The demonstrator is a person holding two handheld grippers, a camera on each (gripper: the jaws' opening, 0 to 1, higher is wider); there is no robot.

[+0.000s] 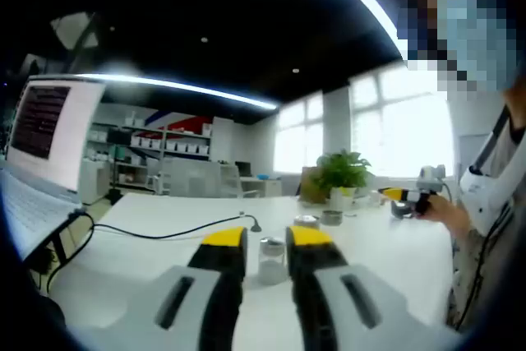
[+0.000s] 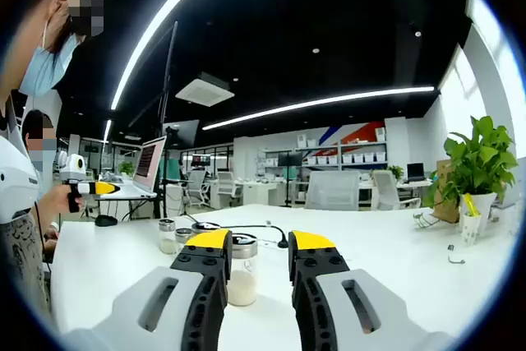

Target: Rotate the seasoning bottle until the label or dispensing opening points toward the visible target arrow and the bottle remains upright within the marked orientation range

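Seasoning bottle (image 2: pixel 241 273), clear glass cylinder, metal cap, white powder inside.

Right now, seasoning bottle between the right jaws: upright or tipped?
Upright: the seasoning bottle stands on the white table, metal cap on top, white powder settled at the bottom.

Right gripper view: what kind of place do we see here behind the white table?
Most likely an open-plan office or lab. Past the white table stand desks with office chairs, wall shelves of boxes and an open laptop, under long ceiling light strips.
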